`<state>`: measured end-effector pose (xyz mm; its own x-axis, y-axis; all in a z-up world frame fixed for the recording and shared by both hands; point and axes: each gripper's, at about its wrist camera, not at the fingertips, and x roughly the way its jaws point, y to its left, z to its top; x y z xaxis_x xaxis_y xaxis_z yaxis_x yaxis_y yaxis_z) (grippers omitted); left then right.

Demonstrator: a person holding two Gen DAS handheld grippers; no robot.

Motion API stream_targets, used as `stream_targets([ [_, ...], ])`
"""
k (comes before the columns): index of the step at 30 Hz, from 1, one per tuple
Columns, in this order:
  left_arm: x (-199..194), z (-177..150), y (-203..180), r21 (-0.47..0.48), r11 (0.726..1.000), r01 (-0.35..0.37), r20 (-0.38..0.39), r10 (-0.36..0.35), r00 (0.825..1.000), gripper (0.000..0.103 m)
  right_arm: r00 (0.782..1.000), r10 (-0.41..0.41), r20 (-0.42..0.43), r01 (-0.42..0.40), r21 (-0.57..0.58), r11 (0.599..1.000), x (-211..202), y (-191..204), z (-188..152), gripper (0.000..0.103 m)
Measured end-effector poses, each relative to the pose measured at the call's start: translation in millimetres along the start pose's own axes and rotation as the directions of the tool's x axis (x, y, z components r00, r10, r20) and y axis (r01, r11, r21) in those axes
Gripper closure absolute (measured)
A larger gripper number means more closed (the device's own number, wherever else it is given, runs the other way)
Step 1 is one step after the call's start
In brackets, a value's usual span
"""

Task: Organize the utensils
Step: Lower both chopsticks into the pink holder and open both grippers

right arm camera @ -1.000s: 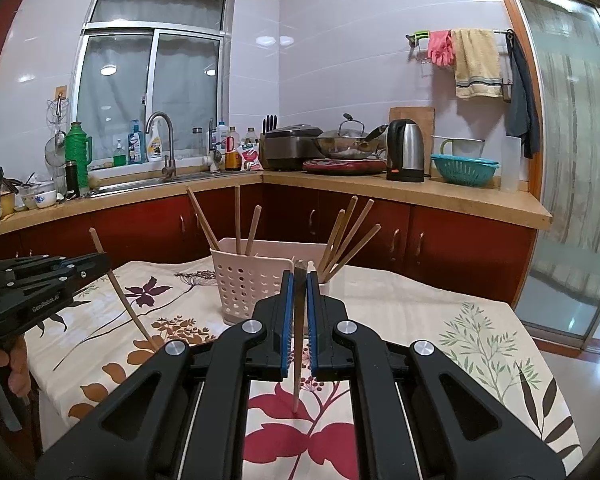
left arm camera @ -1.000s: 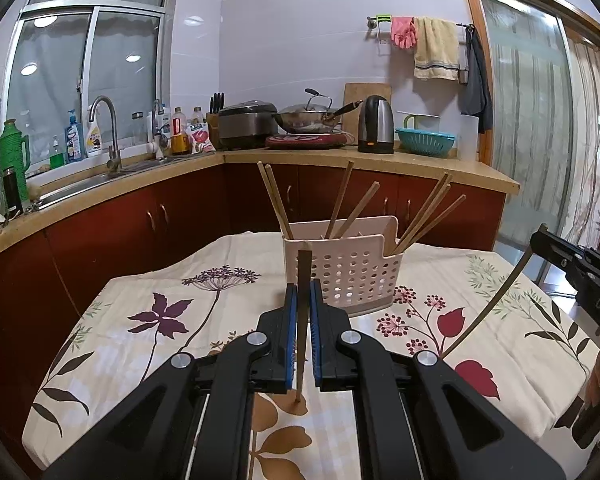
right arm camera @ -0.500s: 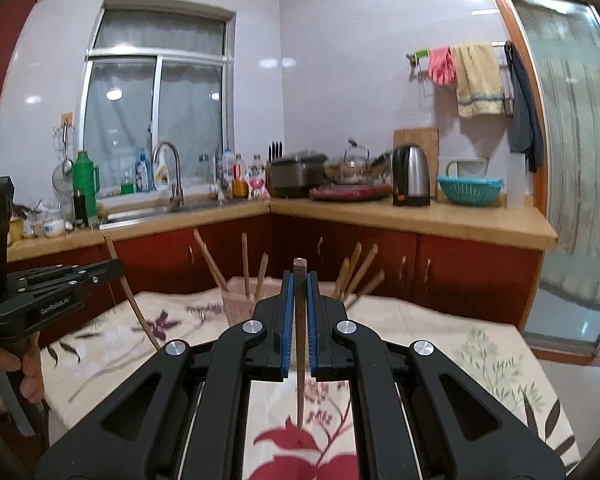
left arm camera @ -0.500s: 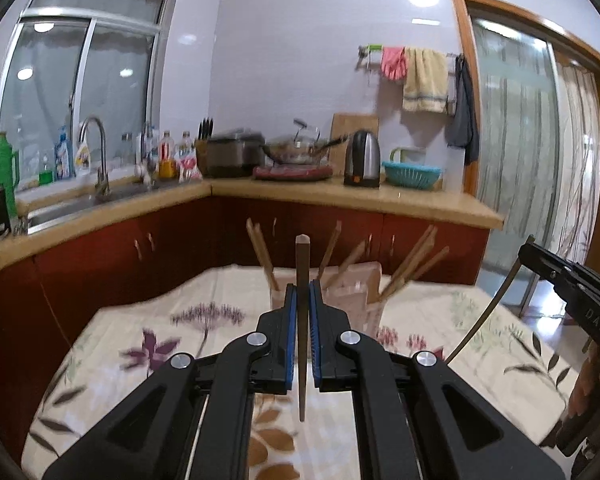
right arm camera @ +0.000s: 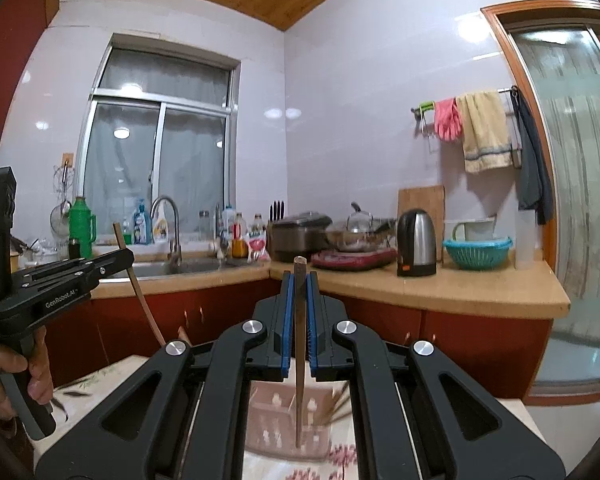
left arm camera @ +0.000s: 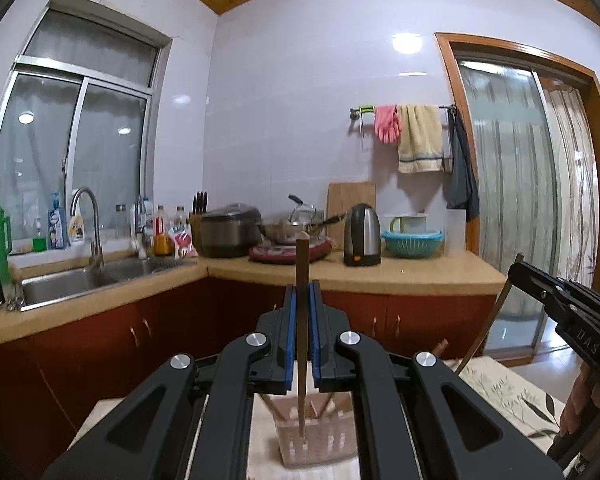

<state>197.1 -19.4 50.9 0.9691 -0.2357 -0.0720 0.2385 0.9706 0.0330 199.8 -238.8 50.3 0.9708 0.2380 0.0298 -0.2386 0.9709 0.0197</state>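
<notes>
A table (left arm camera: 512, 394) covered with a floral cloth is seen only at the bottom of both views, largely hidden behind the gripper bodies. On it a perforated utensil basket (left arm camera: 320, 446) is blurred and partly cut off, with chopstick ends poking out of it. The left gripper (left arm camera: 302, 322) is closed on an upright chopstick (left arm camera: 301, 264) above the basket. The right gripper (right arm camera: 299, 312) is likewise clamped on another chopstick (right arm camera: 299, 280), its jaws nearly together.
</notes>
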Motion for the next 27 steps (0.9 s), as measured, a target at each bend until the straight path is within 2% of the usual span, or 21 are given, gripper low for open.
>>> stream_targets([
  [6, 32, 5, 2, 0.011, 1.0, -0.014, 0.039, 0.013, 0.999, 0.096, 1.0, 0.006, 0.027, -0.006, -0.009, 1.0, 35, -6, 2, 0.096],
  [11, 54, -4, 3, 0.004, 1.0, -0.016, 0.026, 0.016, 1.0, 0.096, 1.0, 0.01, 0.005, -0.009, -0.007, 1.0, 64, -11, -12, 0.096],
  [20, 85, -50, -1, 0.003, 1.0, -0.017, -0.063, 0.017, 0.998, 0.096, 0.995, 0.014, -0.096, -0.012, 0.013, 1.0, 98, -17, -60, 0.096],
  [27, 96, -80, 3, -0.005, 1.0, -0.029, -0.12, 0.029, 0.992, 0.096, 0.987, 0.014, -0.158, -0.011, 0.017, 1.0, 108, -14, -87, 0.096],
])
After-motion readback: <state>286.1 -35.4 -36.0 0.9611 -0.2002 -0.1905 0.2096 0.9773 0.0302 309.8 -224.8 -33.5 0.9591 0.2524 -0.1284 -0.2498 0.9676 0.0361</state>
